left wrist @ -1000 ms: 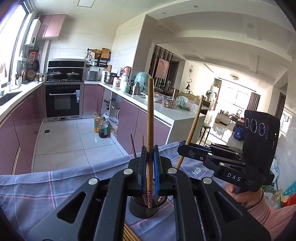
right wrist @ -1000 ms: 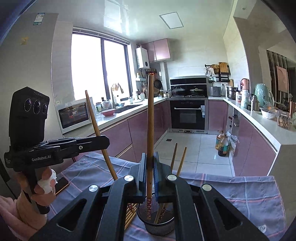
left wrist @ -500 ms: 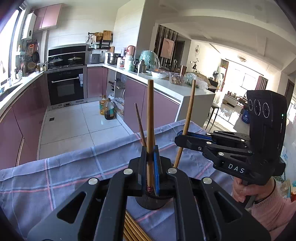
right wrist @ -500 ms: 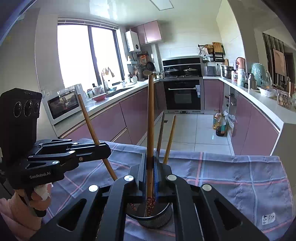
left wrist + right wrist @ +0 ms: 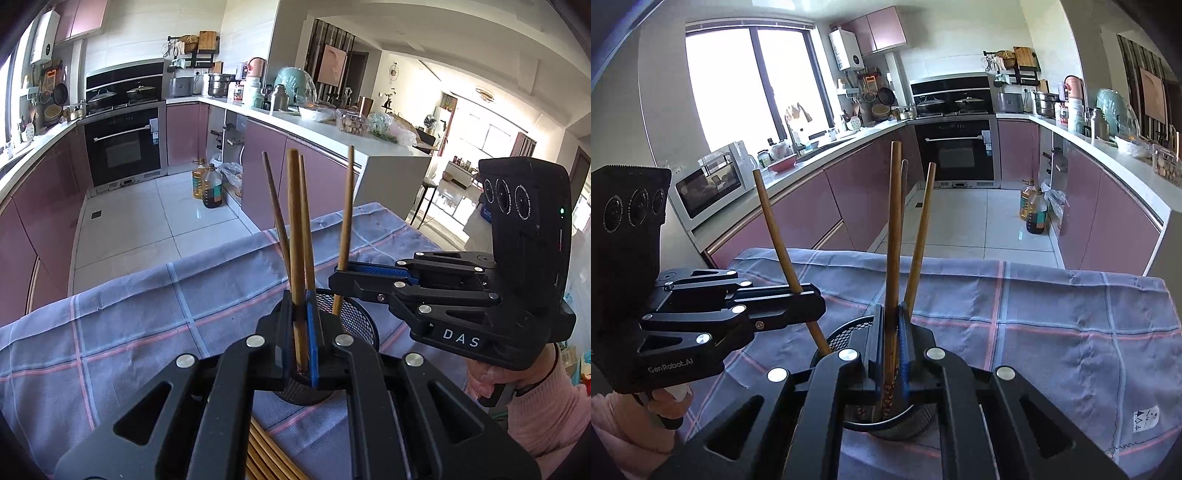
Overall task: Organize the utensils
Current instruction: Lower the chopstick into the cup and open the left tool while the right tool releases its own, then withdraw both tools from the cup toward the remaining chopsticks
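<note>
A black mesh utensil cup [image 5: 356,319] stands on a blue checked cloth [image 5: 129,321]; it also shows in the right wrist view [image 5: 846,334]. Two wooden chopsticks [image 5: 275,206] stand in it. My left gripper [image 5: 302,314] is shut on an upright chopstick [image 5: 295,229] whose lower end is in the cup. My right gripper [image 5: 892,328] is shut on another chopstick [image 5: 894,229], its patterned end down in the cup. Each gripper shows in the other's view, holding its chopstick over the cup: the right one [image 5: 341,278], the left one [image 5: 807,308].
A bundle of loose chopsticks [image 5: 266,458] lies on the cloth near the front edge, below the left gripper. Beyond the table are the tiled kitchen floor, purple cabinets, an oven [image 5: 955,147] and oil bottles [image 5: 208,182].
Both grippers have tilted and moved down toward the cup, so both held chopsticks now reach lower into it. Both stay shut on their chopsticks.
</note>
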A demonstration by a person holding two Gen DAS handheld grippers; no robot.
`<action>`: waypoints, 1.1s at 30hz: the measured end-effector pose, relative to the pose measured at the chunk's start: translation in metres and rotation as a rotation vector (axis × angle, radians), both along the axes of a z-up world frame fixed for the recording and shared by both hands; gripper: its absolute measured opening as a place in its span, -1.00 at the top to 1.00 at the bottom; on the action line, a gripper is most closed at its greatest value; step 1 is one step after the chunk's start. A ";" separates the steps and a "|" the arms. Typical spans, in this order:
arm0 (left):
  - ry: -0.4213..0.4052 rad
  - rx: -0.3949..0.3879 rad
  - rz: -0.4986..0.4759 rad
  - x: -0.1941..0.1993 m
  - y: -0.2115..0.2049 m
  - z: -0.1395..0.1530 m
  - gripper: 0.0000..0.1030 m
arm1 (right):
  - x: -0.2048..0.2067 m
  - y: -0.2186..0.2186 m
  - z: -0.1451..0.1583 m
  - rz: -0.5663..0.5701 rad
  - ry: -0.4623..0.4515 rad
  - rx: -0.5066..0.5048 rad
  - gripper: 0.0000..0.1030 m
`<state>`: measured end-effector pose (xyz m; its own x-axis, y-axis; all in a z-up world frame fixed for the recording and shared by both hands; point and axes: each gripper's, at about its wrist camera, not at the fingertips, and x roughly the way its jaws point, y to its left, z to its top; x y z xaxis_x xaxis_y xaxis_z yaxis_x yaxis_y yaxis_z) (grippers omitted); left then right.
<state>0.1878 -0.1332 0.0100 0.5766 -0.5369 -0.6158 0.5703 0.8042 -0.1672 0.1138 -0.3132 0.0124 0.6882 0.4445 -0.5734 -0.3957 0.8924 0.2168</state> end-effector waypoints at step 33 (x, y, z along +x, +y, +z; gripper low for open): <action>0.005 0.078 0.190 -0.071 0.091 -0.064 -0.02 | -0.084 0.031 -0.019 0.175 -0.066 0.010 -0.08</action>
